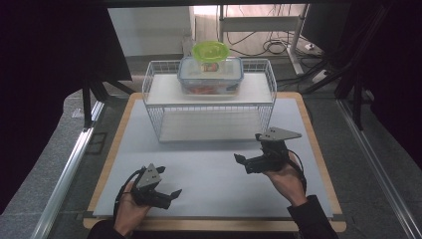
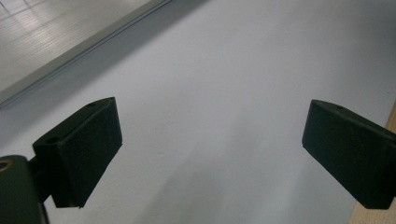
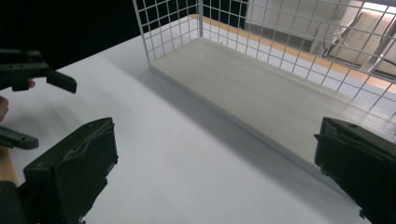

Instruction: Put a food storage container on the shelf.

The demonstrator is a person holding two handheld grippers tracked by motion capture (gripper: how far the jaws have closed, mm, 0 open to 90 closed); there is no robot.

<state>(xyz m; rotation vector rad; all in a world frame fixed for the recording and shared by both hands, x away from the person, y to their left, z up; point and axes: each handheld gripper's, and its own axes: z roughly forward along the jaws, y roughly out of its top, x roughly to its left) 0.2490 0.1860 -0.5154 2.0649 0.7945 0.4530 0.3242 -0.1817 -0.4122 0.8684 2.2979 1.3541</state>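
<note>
A white wire rack (image 1: 152, 94) stands at the back middle of the table. On its upper shelf (image 1: 164, 89) sits a clear lidded container (image 1: 196, 79) with a green bowl (image 1: 210, 50) on top of it. The lower shelf (image 3: 261, 93) is bare. My left gripper (image 1: 171, 195) rests low at the front left, open over the white mat (image 2: 224, 70), nothing between its jaws. My right gripper (image 1: 243, 163) hovers open in front of the rack's right end, pointing left, and holds nothing. The right gripper view also catches the left gripper (image 3: 42, 109), open.
The white mat (image 1: 209, 174) lies on a wooden table (image 1: 318, 164) with its edges close on each side. Black stands and metal rails (image 1: 74, 159) flank the table. Cables lie on the floor behind the rack.
</note>
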